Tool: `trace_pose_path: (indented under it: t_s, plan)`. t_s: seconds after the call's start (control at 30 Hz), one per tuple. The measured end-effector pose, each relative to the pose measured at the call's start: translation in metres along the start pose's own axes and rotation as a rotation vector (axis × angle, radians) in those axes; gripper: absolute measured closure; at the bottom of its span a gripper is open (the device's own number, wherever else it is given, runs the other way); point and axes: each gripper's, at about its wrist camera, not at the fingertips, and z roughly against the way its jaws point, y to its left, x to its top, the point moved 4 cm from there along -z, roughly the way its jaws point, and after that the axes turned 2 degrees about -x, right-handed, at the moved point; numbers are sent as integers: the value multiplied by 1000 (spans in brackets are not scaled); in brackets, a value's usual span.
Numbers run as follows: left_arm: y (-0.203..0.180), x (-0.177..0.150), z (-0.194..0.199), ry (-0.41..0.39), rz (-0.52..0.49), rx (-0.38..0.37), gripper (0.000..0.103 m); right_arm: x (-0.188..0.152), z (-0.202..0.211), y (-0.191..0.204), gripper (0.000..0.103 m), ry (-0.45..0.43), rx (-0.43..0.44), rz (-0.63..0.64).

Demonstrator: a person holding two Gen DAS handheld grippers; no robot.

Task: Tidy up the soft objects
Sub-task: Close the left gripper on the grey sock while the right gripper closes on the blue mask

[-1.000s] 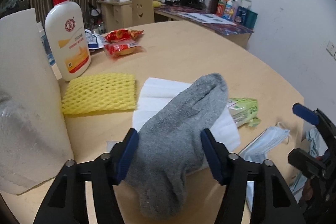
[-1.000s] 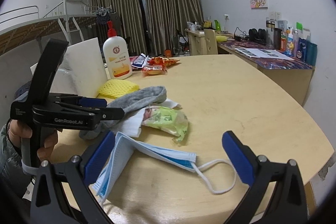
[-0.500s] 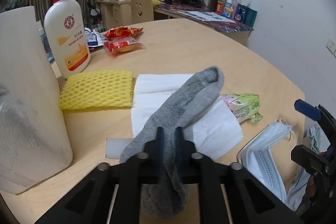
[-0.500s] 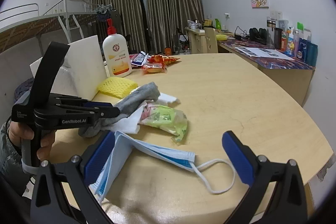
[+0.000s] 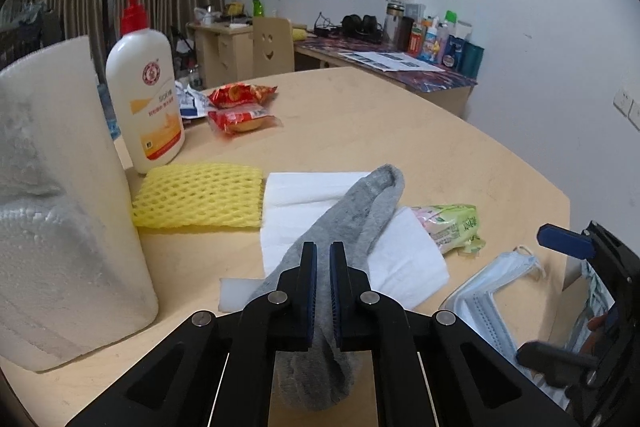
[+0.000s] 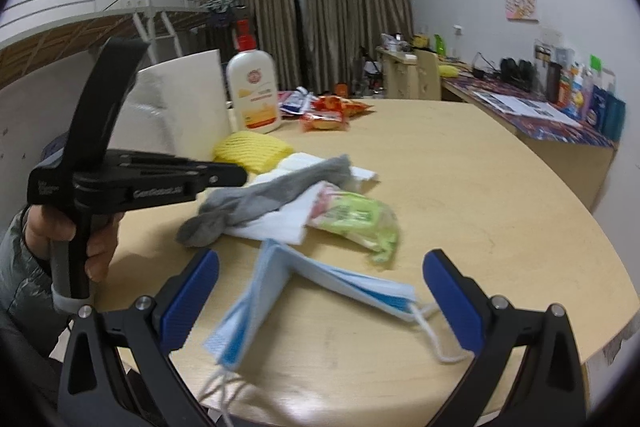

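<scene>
My left gripper [image 5: 323,259] is shut on a grey sock [image 5: 360,211], pinching it near its middle; the sock's far end rests on white tissue sheets [image 5: 304,195]. In the right wrist view the left gripper [image 6: 236,175] holds the sock [image 6: 264,199] with one end drooping. My right gripper [image 6: 320,291] is open and empty, just above blue face masks [image 6: 320,279] at the table's near edge. A yellow foam net [image 5: 200,201] lies left of the tissues. A green wipes pack [image 5: 452,227] lies to the right.
A large paper towel roll [image 5: 60,195] stands at the left, a lotion pump bottle [image 5: 146,95] behind it. Red snack packets [image 5: 240,107] lie further back on the round wooden table [image 5: 400,131]. The table edge [image 6: 600,307] is close on the right.
My left gripper closed on the grey sock and lifted it slightly, bunching it narrower. My right gripper shifted closer over the face masks and stayed open.
</scene>
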Motion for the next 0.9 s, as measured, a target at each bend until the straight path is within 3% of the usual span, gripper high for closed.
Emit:
trace_pose_path:
  t_s: [0.2, 0.3, 0.5, 0.67, 0.73, 0.8, 0.9]
  plan:
    - [-7, -4, 2, 6, -39, -11, 97, -2, -12, 18, 2, 46, 9, 68]
    - [-8, -5, 3, 10, -41, -28, 97, -4, -17, 21, 16, 76, 27, 77]
    - [-12, -5, 7, 1, -47, -55, 97, -13, -24, 17, 42, 127, -22, 90]
    - [-12, -5, 4, 24, -43, -60, 94, -22, -26, 16, 47, 165, -21, 97]
    - [-13, -6, 2, 32, -46, -63, 85, -25, -26, 16, 47, 169, -22, 98]
    - [-11, -6, 0, 41, -42, -60, 57, -26, -25, 16, 47, 168, -20, 98]
    - [-7, -7, -4, 64, -23, -38, 49, -26, -24, 15, 47, 165, -15, 92]
